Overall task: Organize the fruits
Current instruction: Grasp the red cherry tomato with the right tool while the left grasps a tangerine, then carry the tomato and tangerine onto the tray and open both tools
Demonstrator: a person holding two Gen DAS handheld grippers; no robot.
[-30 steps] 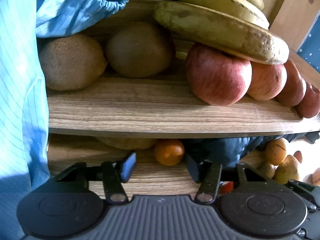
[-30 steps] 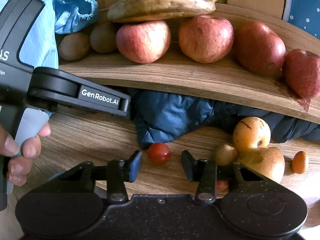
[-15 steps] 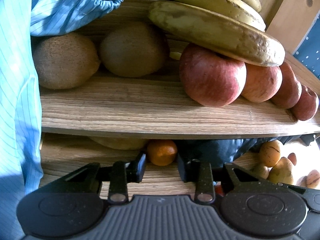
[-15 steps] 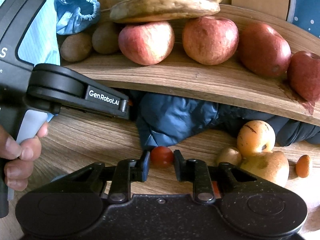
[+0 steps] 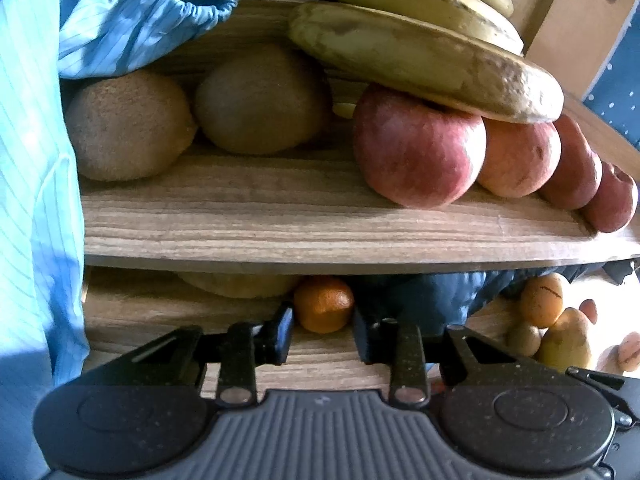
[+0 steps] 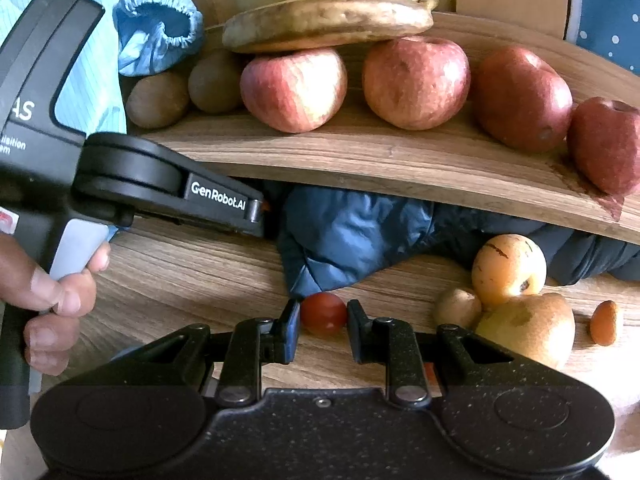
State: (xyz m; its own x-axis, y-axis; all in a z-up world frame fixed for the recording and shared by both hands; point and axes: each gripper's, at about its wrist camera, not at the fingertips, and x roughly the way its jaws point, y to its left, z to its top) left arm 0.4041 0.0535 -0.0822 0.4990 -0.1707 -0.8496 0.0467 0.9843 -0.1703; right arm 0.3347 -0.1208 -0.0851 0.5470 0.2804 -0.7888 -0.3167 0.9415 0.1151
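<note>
A small mandarin (image 5: 324,308) lies on the lower wooden surface just under the shelf's edge. My left gripper (image 5: 323,326) has its jaws closing on it, and both pads touch its sides. In the right wrist view a red cherry tomato (image 6: 323,313) sits pinched between the pads of my right gripper (image 6: 323,328), which is shut on it. The left gripper (image 6: 260,212) also shows there, reaching under the shelf with a sliver of orange at its tip.
The wooden shelf (image 6: 380,160) carries several red apples (image 6: 294,88), two kiwis (image 5: 128,124) and bananas (image 5: 424,56). A dark blue cloth (image 6: 352,236) lies below it. Yellow-brown fruits (image 6: 508,268) cluster at lower right. A hand (image 6: 48,292) and a light blue sleeve (image 5: 36,200) fill the left.
Both pairs of jaws have drawn in: the left around the mandarin, the right onto the cherry tomato. Each gripper has also edged slightly towards its fruit.
</note>
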